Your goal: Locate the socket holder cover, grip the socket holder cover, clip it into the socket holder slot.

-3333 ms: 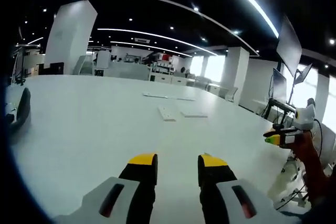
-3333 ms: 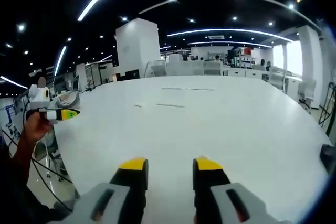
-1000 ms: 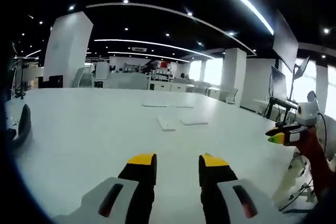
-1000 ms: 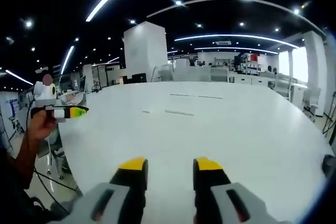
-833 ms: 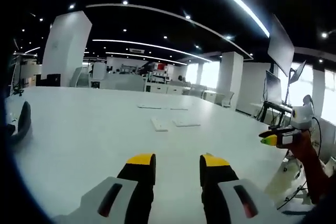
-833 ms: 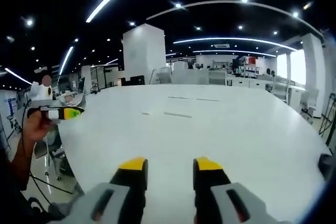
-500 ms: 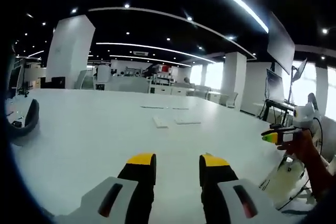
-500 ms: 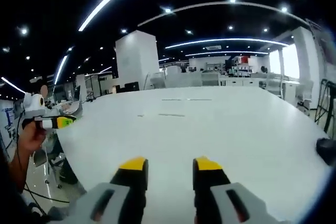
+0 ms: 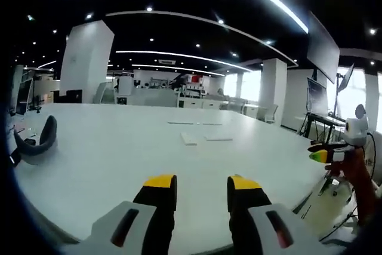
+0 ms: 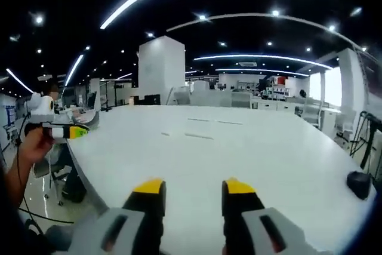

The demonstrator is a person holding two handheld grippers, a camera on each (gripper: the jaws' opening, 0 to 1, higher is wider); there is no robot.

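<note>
On the white table [image 9: 101,159], the socket holder cover [image 9: 188,139] is lying flat, its long axis running away from the left gripper [image 9: 202,184]. Both it and the right gripper [image 10: 194,187] are gaping, holding nothing. No writing is legible.

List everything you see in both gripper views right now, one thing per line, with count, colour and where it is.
Table: one, white, large, spreading ahead of both grippers.
Flat pieces: about four, white, far out on the table's middle; too small to tell cover from holder.
Curved dark object: one, black, at the table's left edge in the left gripper view.
Dark object: one, black, at the table's right edge in the right gripper view.
Pillar: one, white, behind the table.
Left gripper: grey, yellow tips, jaws apart, empty, above the table's near edge.
Right gripper: same colours, jaws apart, empty.
</note>
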